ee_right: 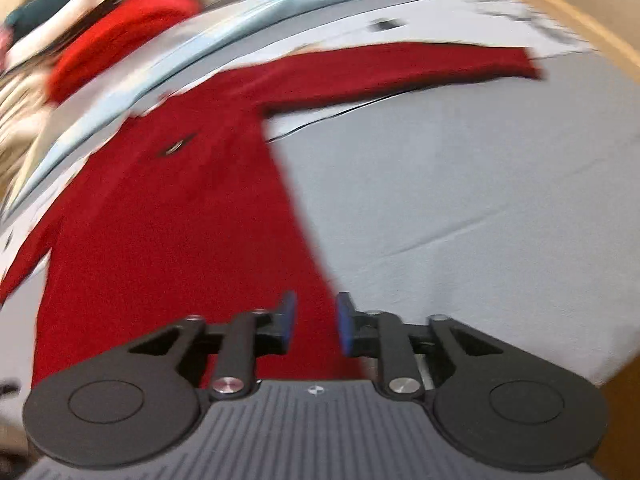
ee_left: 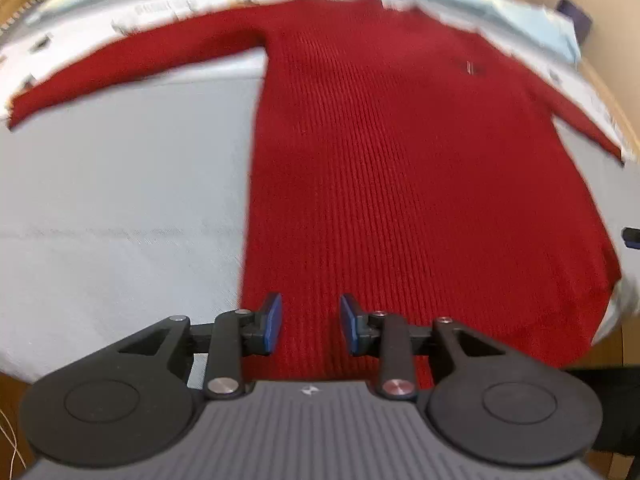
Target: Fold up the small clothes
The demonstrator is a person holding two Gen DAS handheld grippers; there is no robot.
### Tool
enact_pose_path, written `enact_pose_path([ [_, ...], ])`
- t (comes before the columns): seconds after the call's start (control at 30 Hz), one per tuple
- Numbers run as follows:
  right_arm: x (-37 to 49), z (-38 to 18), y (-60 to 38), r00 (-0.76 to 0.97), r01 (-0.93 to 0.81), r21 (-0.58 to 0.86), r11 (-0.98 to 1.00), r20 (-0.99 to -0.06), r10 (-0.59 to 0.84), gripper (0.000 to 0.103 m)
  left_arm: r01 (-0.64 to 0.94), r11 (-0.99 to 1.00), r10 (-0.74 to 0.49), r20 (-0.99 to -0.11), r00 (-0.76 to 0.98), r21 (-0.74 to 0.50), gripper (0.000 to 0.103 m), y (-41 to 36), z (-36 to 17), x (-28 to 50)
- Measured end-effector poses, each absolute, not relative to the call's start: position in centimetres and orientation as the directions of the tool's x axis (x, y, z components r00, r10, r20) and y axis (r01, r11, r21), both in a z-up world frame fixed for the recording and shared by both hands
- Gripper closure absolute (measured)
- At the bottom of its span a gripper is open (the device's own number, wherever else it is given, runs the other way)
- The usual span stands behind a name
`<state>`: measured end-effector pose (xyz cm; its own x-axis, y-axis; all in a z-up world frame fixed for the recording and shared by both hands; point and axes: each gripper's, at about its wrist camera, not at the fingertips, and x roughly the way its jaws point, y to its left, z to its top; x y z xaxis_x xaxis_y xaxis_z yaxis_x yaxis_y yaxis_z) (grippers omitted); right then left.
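Your left gripper (ee_left: 308,322) and right gripper (ee_right: 316,320) hover parted and empty, lower centre, over the flat red sweater (ee_left: 400,180).

Beyond the right gripper (ee_right: 316,322), the sweater (ee_right: 168,216) and a far-left red heap (ee_right: 120,36) smear with blur; the hem hides beneath it.
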<state>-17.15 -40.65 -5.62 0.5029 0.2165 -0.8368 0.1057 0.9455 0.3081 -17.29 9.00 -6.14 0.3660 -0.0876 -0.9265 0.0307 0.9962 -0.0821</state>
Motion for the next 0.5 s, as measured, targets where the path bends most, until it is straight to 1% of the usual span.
enact_pose_path([
  [0.07, -16.5, -7.5, -38.9, 0.407, 0.054, 0.264, 0.963, -0.886, 0.22, 0.068, 0.03, 0.998, -0.06, -0.958, 0.282, -0.054, 0.065, 8.6, -8.3, -17.0],
  [0.1, -16.4, -8.7, -38.2, 0.347, 0.034, 0.222, 0.974, -0.917, 0.197, 0.067, 0.039, 0.999, -0.047, -0.966, 0.252, -0.038, 0.065, 8.4, -9.2, -16.9],
  [0.13, -16.3, -9.7, -37.8, 0.302, 0.019, 0.174, 0.985, -0.94, 0.16, 0.067, 0.061, 0.998, -0.036, -0.963, 0.269, -0.02, 0.064, 8.0, -9.3, -17.0],
  [0.2, -16.2, -9.5, -36.8, 0.321, -0.036, 0.111, 0.993, -0.94, 0.117, 0.067, 0.089, 0.996, -0.005, -0.956, 0.294, 0.023, 0.064, 7.1, -8.7, -17.0],
  [0.23, -16.2, -9.0, -36.7, 0.35, -0.044, 0.109, 0.993, -0.93, 0.117, 0.067, 0.09, 0.996, -0.004, -0.949, 0.314, 0.025, 0.061, 6.9, -8.2, -17.3],
  [0.3, -16.0, -8.0, -36.8, 0.395, -0.026, 0.157, 0.987, -0.905, 0.154, 0.066, 0.086, 0.996, -0.021, -0.937, 0.349, 0.009, 0.056, 6.5, -7.5, -17.3],
  [0.33, -15.9, -8.0, -36.9, 0.401, -0.019, 0.169, 0.985, -0.902, 0.162, 0.063, 0.085, 0.996, -0.03, -0.934, 0.357, 0.001, 0.049, 6.5, -7.4, -17.3],
  [0.37, -15.8, -8.4, -36.8, 0.387, -0.017, 0.151, 0.988, -0.91, 0.146, 0.061, 0.088, 0.996, -0.026, -0.936, 0.351, 0.005, 0.042, 6.5, -7.5, -17.4],
  [0.43, -15.8, -10.1, -36.3, 0.308, -0.036, 0.081, 0.996, -0.947, 0.088, 0.06, 0.108, 0.993, 0.014, -0.947, 0.322, 0.051, 0.04, 6.1, -7.9, -17.9],
  [0.5, -15.6, -9.9, -36.1, 0.33, -0.039, 0.075, 0.996, -0.94, 0.084, 0.06, 0.12, 0.987, 0.063, -0.939, 0.337, 0.109, 0.04, 5.4, -8.2, -17.7],
])
